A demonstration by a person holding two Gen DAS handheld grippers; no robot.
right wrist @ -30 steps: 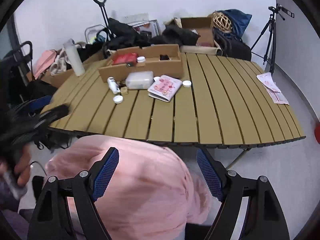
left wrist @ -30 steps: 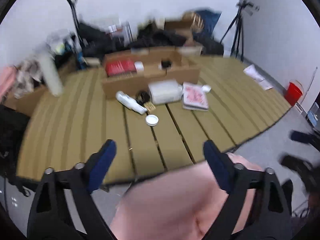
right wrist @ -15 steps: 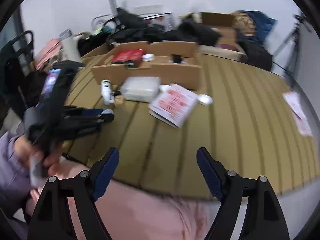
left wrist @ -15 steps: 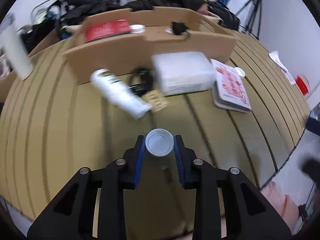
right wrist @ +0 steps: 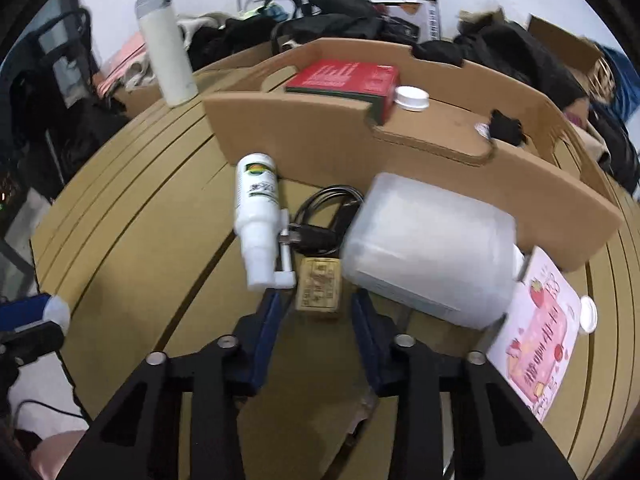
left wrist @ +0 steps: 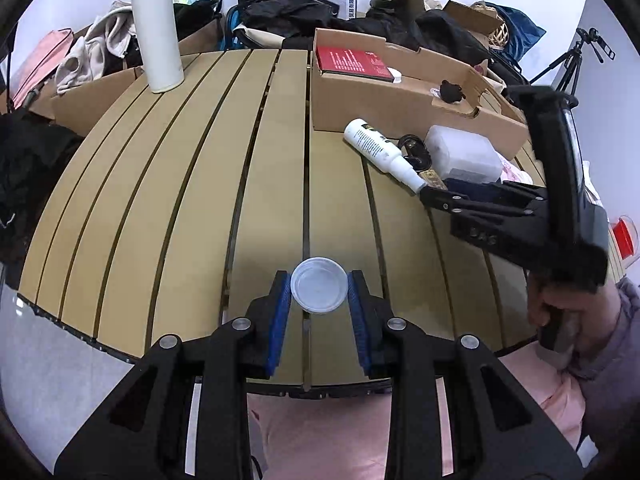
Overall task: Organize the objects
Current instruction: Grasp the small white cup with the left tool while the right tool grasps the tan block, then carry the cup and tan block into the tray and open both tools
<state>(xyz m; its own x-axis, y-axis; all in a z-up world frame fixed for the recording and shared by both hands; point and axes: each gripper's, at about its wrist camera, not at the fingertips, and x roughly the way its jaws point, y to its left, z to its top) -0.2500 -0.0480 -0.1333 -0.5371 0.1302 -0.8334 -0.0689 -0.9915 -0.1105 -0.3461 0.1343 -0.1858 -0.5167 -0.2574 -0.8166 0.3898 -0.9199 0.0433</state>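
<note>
A small white lid is pinched between the 2 blue pads of the left gripper above the near edge of the slatted table, presumably so it can be carried to the cardboard tray, where a red box and a white cap are already kept. The right gripper is held open around a small tan packet, apparently not yet touched, beside a spray bottle and a plastic container.

A round white plastic lid sits clamped between the left gripper's blue pads; a small tan packet lies flat between the right gripper's parted fingertips.
</note>
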